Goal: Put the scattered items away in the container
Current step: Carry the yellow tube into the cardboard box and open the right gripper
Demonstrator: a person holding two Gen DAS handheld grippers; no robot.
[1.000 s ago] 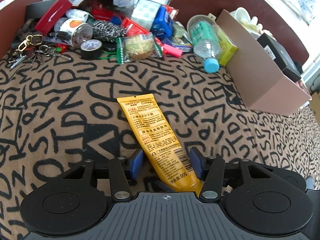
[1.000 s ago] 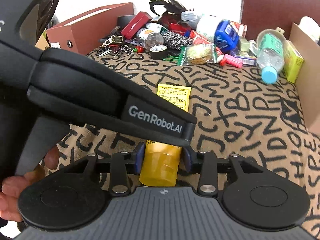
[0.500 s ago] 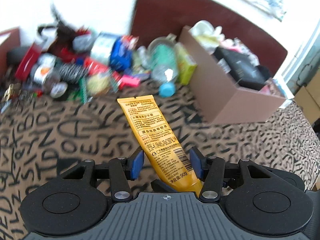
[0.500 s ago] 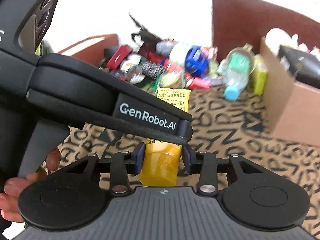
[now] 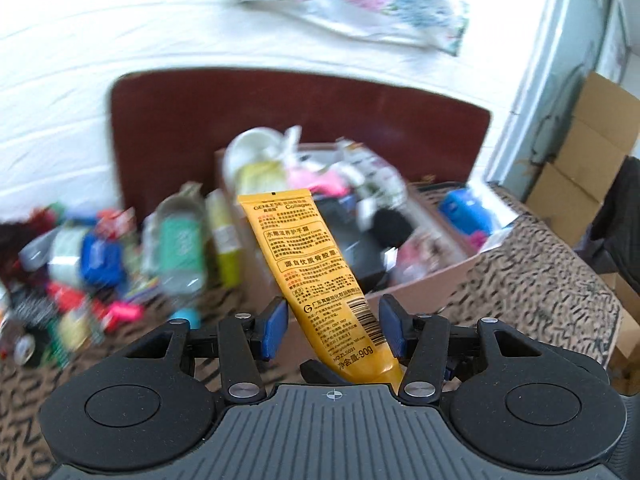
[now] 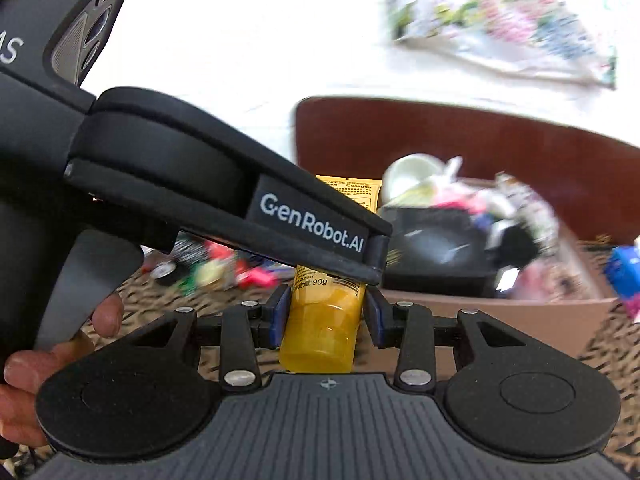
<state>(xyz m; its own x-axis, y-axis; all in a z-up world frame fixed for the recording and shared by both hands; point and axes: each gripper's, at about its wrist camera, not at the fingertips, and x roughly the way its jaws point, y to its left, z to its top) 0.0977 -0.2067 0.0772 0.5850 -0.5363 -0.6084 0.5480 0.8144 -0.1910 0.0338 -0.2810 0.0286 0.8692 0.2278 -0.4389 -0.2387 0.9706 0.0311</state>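
Note:
A yellow cream tube (image 5: 312, 264) hangs in the air, held at both ends of its lower part. In the left wrist view my left gripper (image 5: 333, 328) is shut on the tube's flat sides just above the barcode. In the right wrist view my right gripper (image 6: 326, 320) is shut on the tube's (image 6: 324, 328) yellow cap. A finger (image 6: 312, 224) of the left gripper crosses that view and rests on the tube. Behind the tube stands the open cardboard box (image 5: 420, 280), (image 6: 500, 312), with several items inside it.
Scattered items (image 5: 100, 264), among them a water bottle (image 5: 180, 248), lie blurred on the patterned bedspread (image 5: 540, 280) left of the box. A dark red headboard (image 5: 280, 120) rises behind. Stacked cardboard boxes (image 5: 580, 168) stand at the far right. A hand (image 6: 40, 368) grips the left gripper's handle.
Both grippers have lifted the tube off the bedspread and swung right. The box, earlier off to the right, now sits straight behind the tube.

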